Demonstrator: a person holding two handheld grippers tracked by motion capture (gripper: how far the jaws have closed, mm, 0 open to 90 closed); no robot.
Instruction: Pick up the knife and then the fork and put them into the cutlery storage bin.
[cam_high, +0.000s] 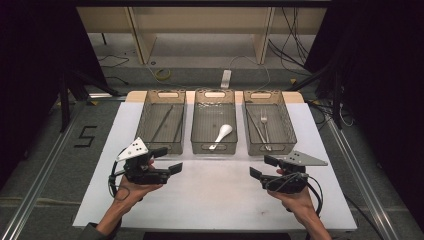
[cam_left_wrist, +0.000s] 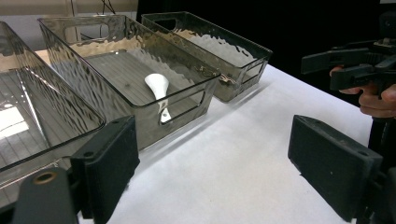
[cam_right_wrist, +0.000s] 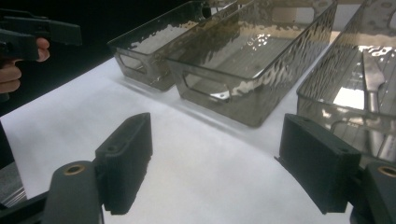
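Observation:
Three smoky clear bins stand in a row at the back of the white tabletop (cam_high: 215, 200). The left bin (cam_high: 159, 147) holds thin dark sticks (cam_high: 162, 122). A white spoon (cam_high: 222, 134) (cam_left_wrist: 159, 88) lies in the middle bin (cam_high: 214, 148) (cam_left_wrist: 116, 100). In the right bin (cam_high: 281, 146) (cam_right_wrist: 322, 93) lie a fork (cam_high: 264, 125) and a knife (cam_right_wrist: 371, 88). My left gripper (cam_high: 169, 160) (cam_left_wrist: 222, 168) hovers in front of the left bin, open and empty. My right gripper (cam_high: 262, 166) (cam_right_wrist: 219, 163) is in front of the right bin, jaws wide apart with nothing between them.
The two grippers face each other across bare white tabletop. The table's edges drop to grey floor, with metal rails (cam_high: 45, 165) at both sides. Cables (cam_high: 162, 75) and wooden shelving legs (cam_high: 142, 40) lie beyond the bins.

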